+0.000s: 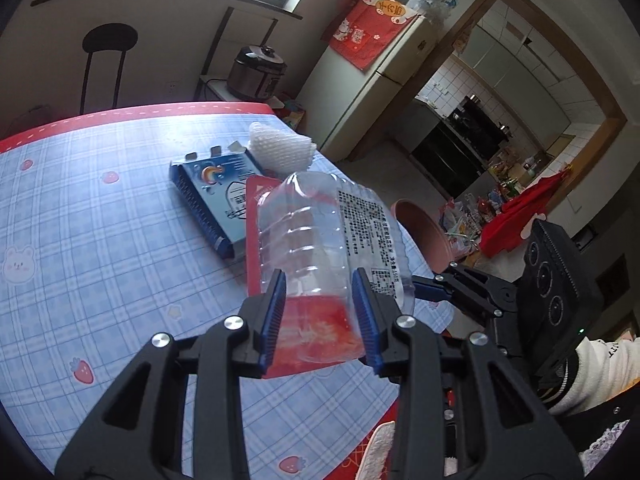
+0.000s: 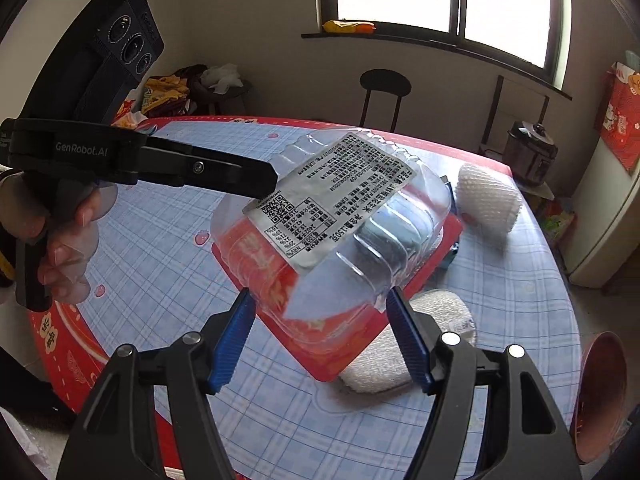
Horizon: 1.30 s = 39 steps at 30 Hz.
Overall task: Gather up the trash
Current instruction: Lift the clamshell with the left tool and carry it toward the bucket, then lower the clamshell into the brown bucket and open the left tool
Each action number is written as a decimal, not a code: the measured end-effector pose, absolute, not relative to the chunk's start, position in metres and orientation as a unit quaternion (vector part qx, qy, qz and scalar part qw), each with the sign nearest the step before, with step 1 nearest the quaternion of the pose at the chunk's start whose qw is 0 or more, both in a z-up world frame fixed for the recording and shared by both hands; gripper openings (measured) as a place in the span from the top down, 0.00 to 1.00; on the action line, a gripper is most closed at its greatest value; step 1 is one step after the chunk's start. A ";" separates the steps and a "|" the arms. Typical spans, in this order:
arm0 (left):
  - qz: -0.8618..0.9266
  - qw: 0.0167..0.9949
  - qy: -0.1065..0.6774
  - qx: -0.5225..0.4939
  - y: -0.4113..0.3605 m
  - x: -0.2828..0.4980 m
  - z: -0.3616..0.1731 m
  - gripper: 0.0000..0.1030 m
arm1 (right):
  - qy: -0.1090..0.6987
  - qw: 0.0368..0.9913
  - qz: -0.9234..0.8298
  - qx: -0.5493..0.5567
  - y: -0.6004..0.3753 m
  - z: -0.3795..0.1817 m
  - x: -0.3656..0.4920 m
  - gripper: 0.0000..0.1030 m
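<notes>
A clear plastic clamshell box (image 1: 320, 236) with a white printed label (image 2: 340, 196) hangs above the checked tablecloth (image 1: 100, 240). My left gripper (image 1: 320, 312) is shut on its near end, a blue pad against each side. From the right wrist view the left gripper (image 2: 268, 184) reaches in from the left, and my right gripper (image 2: 318, 332) is shut across the box's other end. A red flat packet (image 2: 332, 356) shows under and through the box. I cannot tell whether the packet rests on the table.
Beyond the box a blue carton (image 1: 216, 196) and a white foam net sleeve (image 1: 280, 152) lie on the table. A white cloth (image 2: 432, 320) lies under the packet's corner. A pink bin (image 2: 600, 392) stands off the table's right edge. Behind are a stool (image 2: 384, 84) and a cooker (image 1: 258, 72).
</notes>
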<state>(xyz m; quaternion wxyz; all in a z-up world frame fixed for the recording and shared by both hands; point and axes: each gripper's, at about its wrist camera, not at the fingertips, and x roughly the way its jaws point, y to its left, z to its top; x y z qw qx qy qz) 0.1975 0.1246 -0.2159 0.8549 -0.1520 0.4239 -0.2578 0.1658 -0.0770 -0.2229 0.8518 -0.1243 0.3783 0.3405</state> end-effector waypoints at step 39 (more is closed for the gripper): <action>-0.236 0.873 0.422 -0.069 -0.227 0.337 -0.198 0.05 | 0.364 0.931 0.011 -0.006 -0.547 -0.224 0.246 0.05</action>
